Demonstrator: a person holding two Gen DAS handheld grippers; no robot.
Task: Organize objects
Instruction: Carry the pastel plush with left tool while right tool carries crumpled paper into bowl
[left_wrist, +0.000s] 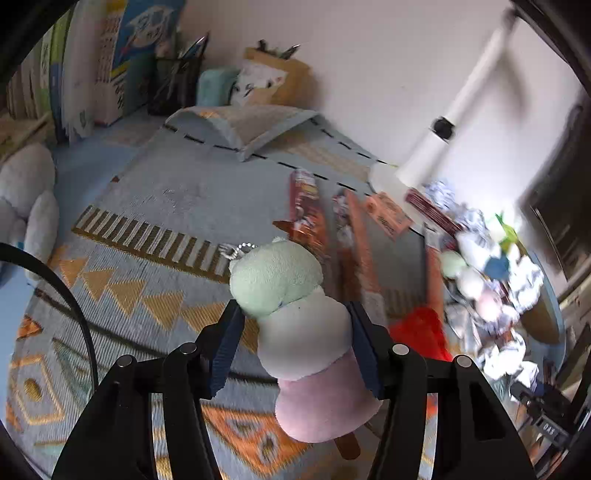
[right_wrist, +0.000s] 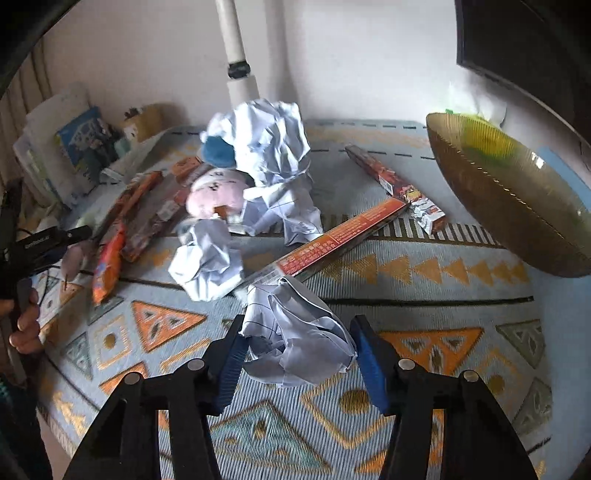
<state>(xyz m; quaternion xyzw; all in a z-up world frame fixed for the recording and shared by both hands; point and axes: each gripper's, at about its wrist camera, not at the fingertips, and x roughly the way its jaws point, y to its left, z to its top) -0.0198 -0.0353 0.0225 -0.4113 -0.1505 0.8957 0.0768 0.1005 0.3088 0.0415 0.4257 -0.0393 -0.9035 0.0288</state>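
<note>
While left gripper (left_wrist: 295, 332) clamps plush dango skewer (left_wrist: 295, 314), right gripper (right_wrist: 295, 347) pinches crumpled paper (right_wrist: 295, 339); long snack box (right_wrist: 332, 240), more paper wads (right_wrist: 207, 266), possibly glass bowl (right_wrist: 517, 206) crowding ahead.

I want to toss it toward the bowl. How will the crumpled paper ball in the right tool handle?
The crumpled paper ball looks light and springy, so it would likely drift off course. Its creased folds should crush under the right tool, probably without slipping.

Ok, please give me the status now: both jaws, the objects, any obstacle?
Left gripper shut on plush toy. Right gripper shut on crumpled paper. Clutter pile on mat; bowl at right.
</note>
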